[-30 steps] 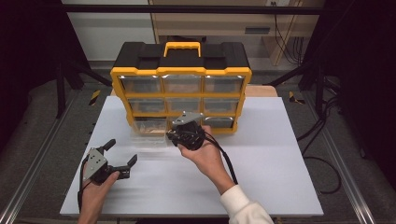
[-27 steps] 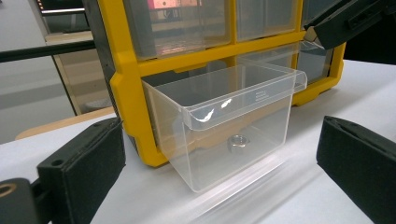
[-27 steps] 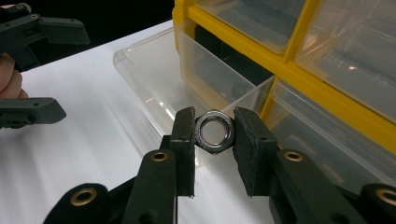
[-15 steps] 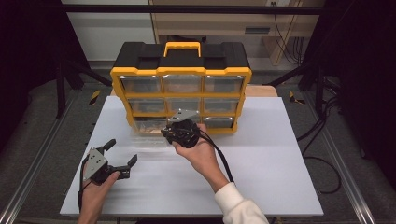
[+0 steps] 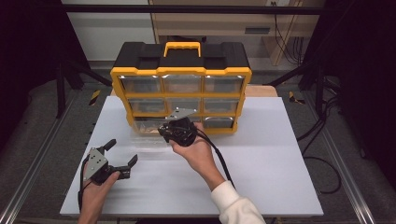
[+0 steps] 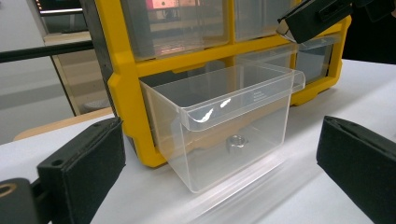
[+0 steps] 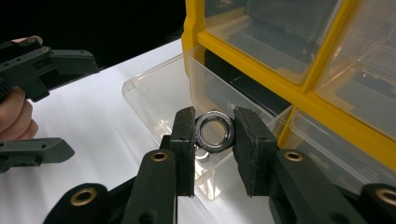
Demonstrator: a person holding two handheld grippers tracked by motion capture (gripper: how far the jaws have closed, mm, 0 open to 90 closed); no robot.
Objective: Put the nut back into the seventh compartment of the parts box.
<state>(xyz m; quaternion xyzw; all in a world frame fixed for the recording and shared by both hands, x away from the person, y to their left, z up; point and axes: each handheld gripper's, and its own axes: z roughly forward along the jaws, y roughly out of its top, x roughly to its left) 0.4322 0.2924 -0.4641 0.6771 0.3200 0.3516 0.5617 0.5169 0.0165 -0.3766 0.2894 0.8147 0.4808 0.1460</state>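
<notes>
A yellow and black drawer organizer stands at the back of the white table. Its bottom-left clear drawer is pulled out onto the table. In the left gripper view a metal nut lies on that drawer's floor. My right gripper is shut on a shiny metal nut, held over the open drawer. In the high view the right gripper hovers at the drawer's right end. My left gripper stands open near the table's front left, facing the drawer, with nothing between its jaws.
The other clear drawers of the organizer are pushed in. The white tabletop spreads wide to the right and front. A cable trails from the right gripper along the forearm. Dark stands and cables surround the table.
The right gripper with the nut has edged slightly left, further over the open drawer. The left gripper has stayed put.
</notes>
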